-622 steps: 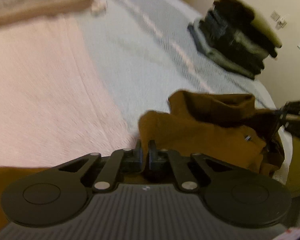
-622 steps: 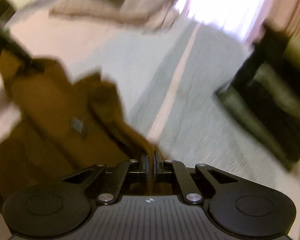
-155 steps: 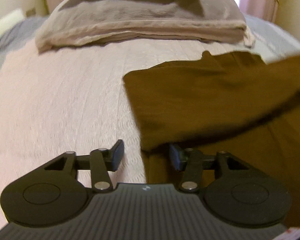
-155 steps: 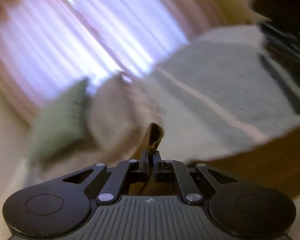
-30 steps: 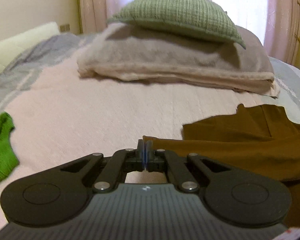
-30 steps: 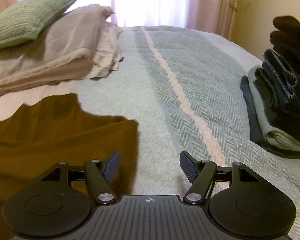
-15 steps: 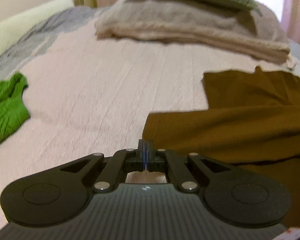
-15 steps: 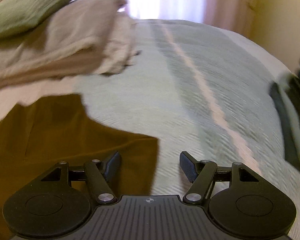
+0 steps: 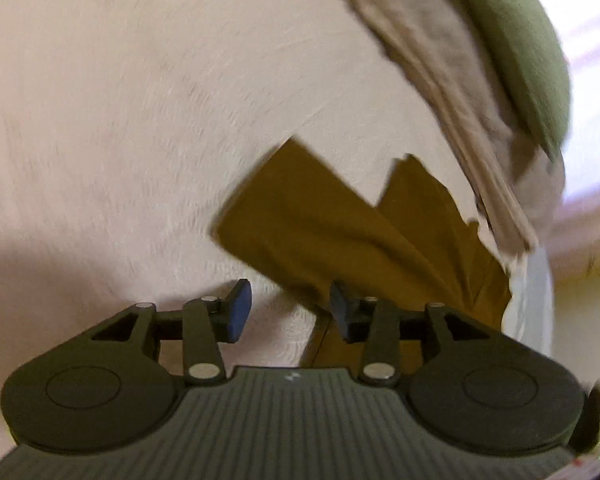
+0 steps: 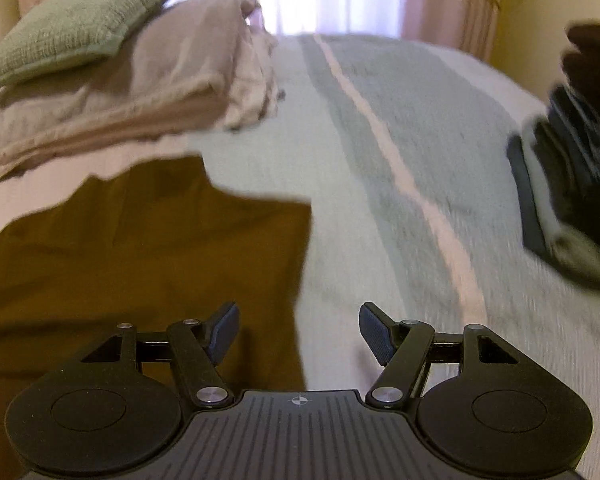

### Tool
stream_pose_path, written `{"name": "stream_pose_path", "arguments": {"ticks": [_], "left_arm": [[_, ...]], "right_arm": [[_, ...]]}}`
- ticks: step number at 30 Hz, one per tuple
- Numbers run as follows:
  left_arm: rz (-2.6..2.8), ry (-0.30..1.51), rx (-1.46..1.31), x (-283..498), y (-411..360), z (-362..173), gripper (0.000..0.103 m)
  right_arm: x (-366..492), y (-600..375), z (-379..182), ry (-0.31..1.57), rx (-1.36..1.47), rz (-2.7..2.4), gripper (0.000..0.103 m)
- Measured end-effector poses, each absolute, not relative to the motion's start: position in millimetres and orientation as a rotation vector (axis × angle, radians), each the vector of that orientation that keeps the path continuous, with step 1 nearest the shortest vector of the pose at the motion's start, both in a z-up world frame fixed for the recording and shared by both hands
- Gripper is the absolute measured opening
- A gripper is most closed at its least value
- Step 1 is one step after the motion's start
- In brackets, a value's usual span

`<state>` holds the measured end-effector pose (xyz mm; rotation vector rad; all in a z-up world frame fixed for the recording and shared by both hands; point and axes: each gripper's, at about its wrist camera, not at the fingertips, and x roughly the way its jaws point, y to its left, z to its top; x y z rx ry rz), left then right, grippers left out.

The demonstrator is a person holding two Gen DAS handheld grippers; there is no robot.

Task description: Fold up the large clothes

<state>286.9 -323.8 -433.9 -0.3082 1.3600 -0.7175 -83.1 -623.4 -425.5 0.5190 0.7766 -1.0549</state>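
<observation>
Left hand-held gripper [image 9: 286,310] gapes wide over the brown garment [image 9: 340,232]; right hand-held gripper [image 10: 299,332] likewise parted, empty; a careless regrasp could drag the folded layer askew on the bed [image 10: 400,184]

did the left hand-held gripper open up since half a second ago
Yes. The left hand-held gripper was shut at the brown garment's edge; now its jaws stand apart, with the edge on the pink bedspread between them.
</observation>
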Motion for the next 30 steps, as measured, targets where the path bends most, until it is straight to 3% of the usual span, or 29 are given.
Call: {"name": "stream_pose_path", "arguments": {"ticks": [2, 4, 5, 7, 11, 13, 15, 17, 21, 25, 27, 30], "left_arm": [[-0.651, 1.378, -0.418, 291, -325, -449, 0.036], [-0.607, 1.350, -0.471, 293, -329, -451, 0.017], [-0.614, 1.307, -0.435, 293, -336, -445, 0.001], [-0.705, 1.142, -0.213, 284, -364, -419, 0.000], [-1.063, 0.635, 0.425, 202, -432, -369, 0.000], [-1.236, 0.476, 0.642, 154, -448, -369, 0.001], [-1.373, 0.396, 0.808, 114, -455, -383, 0.010], [-1.467, 0.414, 0.915, 89, -456, -402, 0.014], [-1.425, 0.570, 0.856, 100, -447, -411, 0.034], [-1.475, 0.736, 0.577, 139, -431, -374, 0.029], [-1.439, 0.740, 0.497, 151, -434, -364, 0.022], [-1.390, 0.724, 0.500, 158, -463, -370, 0.021]], "right_arm": [[-89, -616, -428, 0.785, 0.559, -1.071, 0.064], [-96, -610, -428, 0.783, 0.586, -1.084, 0.064], [-99, -609, -427, 0.781, 0.586, -1.090, 0.064], [-105, -607, -423, 0.777, 0.573, -1.100, 0.064], [-118, -611, -413, 0.762, 0.564, -1.127, 0.064], [-124, -612, -409, 0.751, 0.568, -1.139, 0.064], [-129, -614, -409, 0.749, 0.573, -1.141, 0.064], [-132, -614, -410, 0.757, 0.583, -1.140, 0.064], [-138, -611, -411, 0.767, 0.580, -1.128, 0.064], [-139, -608, -409, 0.754, 0.531, -1.075, 0.064], [-131, -610, -407, 0.729, 0.506, -1.014, 0.064], [-111, -615, -408, 0.662, 0.466, -0.900, 0.063]]}}
